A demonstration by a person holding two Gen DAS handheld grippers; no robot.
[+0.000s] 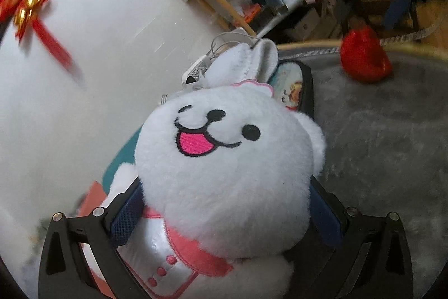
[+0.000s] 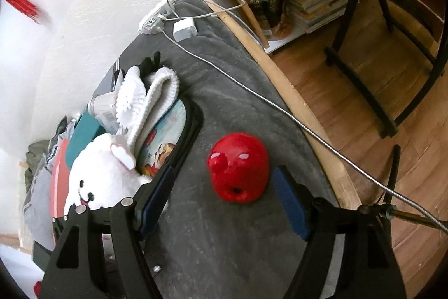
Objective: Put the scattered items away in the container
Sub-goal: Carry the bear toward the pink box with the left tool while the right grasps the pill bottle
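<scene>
Between the blue-padded fingers of the left gripper (image 1: 226,217) sat a white plush rabbit (image 1: 224,156), clamped at the body just under its round head. Its face carried two black dot eyes, a black nose and an open mouth with a bright pink tongue; a pink collar, three pink buttons and a shiny silver bib showed below. Its long knitted ears (image 1: 246,63) reached back toward the black-rimmed container (image 1: 308,86), where a picture book (image 1: 288,86) lay inside.

From the right wrist view, the rabbit (image 2: 103,173) rested over the container's (image 2: 193,125) open top among a teal box (image 2: 84,131) and grey cloth (image 2: 39,187).

Ahead of the right gripper (image 2: 224,201), its fingers spread wide and holding nothing, a glossy red toy (image 2: 238,167) stood on the grey blanket (image 2: 224,243), in line with the gap between the pads and just beyond them. It was rounded, with a small dark hole low on its front.

Bare blanket lay around the toy on all sides. A wooden bench edge (image 2: 294,102) curved close along its right, with a wood floor (image 2: 364,80) below. A metal hose (image 2: 280,105) crossed the blanket behind the toy. A white power strip (image 2: 152,18) and charger (image 2: 184,30) sat at the far end, against a white wall (image 2: 84,4).
</scene>
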